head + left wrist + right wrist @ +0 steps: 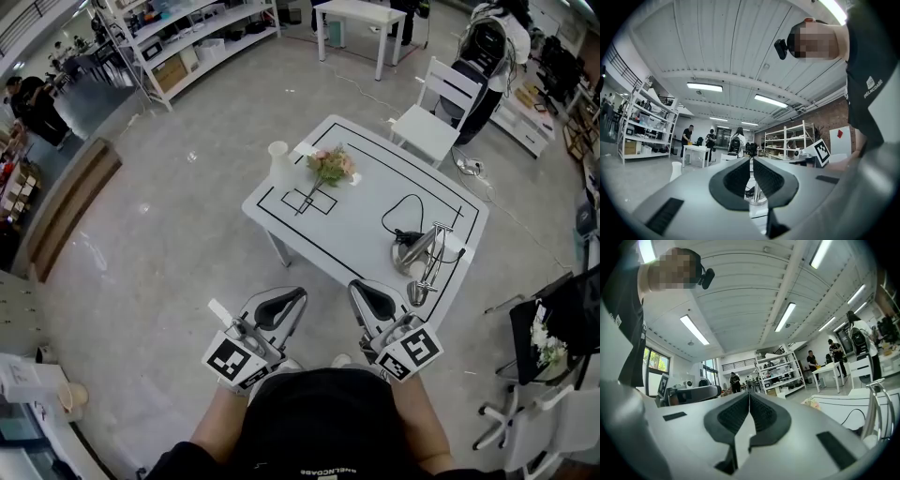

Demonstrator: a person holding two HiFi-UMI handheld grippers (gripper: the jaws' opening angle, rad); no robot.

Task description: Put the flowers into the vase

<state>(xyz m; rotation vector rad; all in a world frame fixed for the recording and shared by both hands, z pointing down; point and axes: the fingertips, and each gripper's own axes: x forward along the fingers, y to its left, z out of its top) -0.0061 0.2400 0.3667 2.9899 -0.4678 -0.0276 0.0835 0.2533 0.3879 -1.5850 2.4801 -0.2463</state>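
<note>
Both closed, left gripper (296, 296) and right gripper (356, 287); flowers (331, 167) well beyond, roughly between.

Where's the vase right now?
In the head view, the white vase stands upright on the far left edge of the white table, just left of the flowers lying on the tabletop.

White line-marked table (361, 223) with white vase (278, 161), pink flowers (330, 167), black cable (403, 233) and metal stand (427, 258).
</note>
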